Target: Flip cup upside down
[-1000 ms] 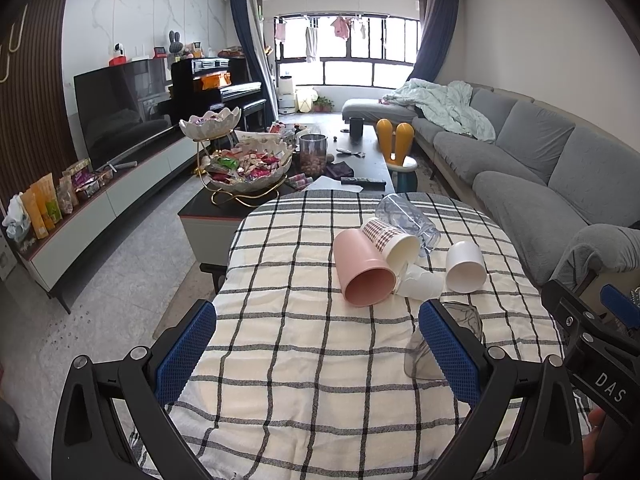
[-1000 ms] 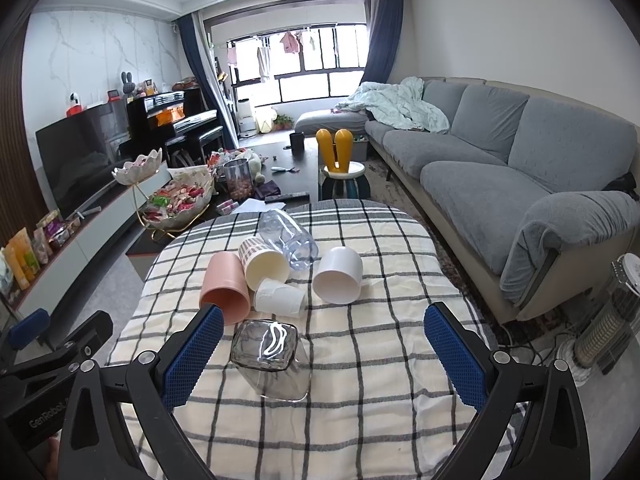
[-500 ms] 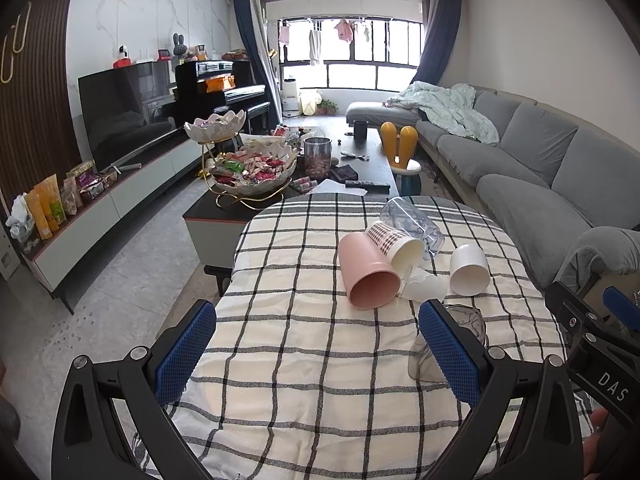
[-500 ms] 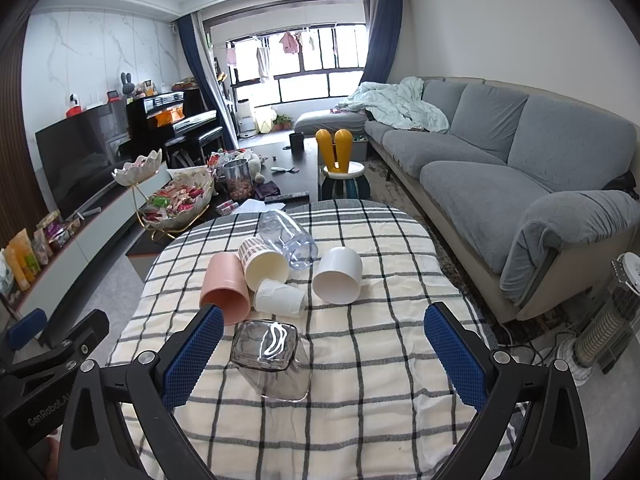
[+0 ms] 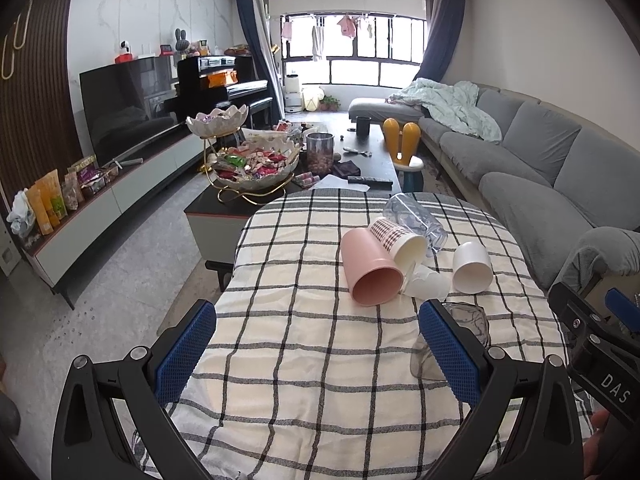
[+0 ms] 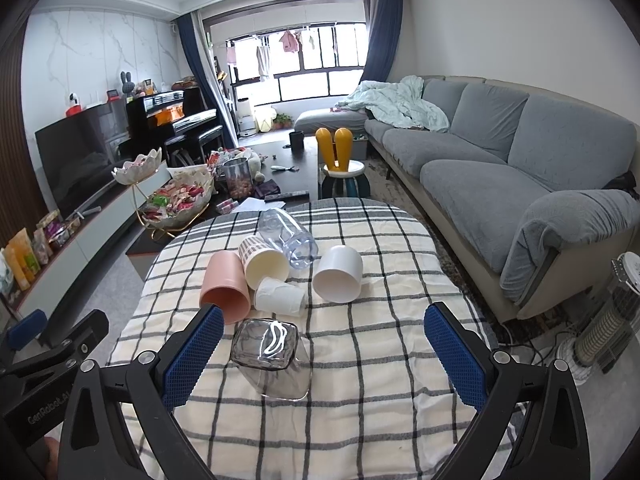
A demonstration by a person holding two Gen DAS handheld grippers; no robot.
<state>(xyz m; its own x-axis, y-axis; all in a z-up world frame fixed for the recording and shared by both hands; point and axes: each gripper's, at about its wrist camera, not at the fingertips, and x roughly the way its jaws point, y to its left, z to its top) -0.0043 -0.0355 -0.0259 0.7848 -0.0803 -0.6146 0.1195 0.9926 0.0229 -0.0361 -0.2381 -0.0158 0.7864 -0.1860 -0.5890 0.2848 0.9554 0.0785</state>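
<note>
Several cups lie on their sides on the checked tablecloth (image 6: pixel 360 380): a pink cup (image 6: pixel 225 286) (image 5: pixel 370 272), a check-patterned cup (image 6: pixel 264 262) (image 5: pixel 400 238), a small white paper cup (image 6: pixel 280 296) (image 5: pixel 426 284), a white cup (image 6: pixel 339 273) (image 5: pixel 472 266), a clear tumbler (image 6: pixel 289 237) (image 5: pixel 416 216), and a smoky glass cup (image 6: pixel 272 354) (image 5: pixel 460 340) nearest me. My left gripper (image 5: pixel 316 352) is open and empty above the near table. My right gripper (image 6: pixel 324 356) is open and empty, with the smoky cup by its left finger (image 6: pixel 192 356).
A grey sofa (image 6: pixel 500 168) runs along the right. A dark coffee table with snack bowls (image 5: pixel 256 168) and a jar stands beyond the table. A TV unit (image 5: pixel 120 120) lines the left wall. A heater (image 6: pixel 604 320) stands on the floor at right.
The left gripper has shifted slightly, so the cups sit a little further right and lower in its view. The right view is nearly unchanged. No cup has moved.
</note>
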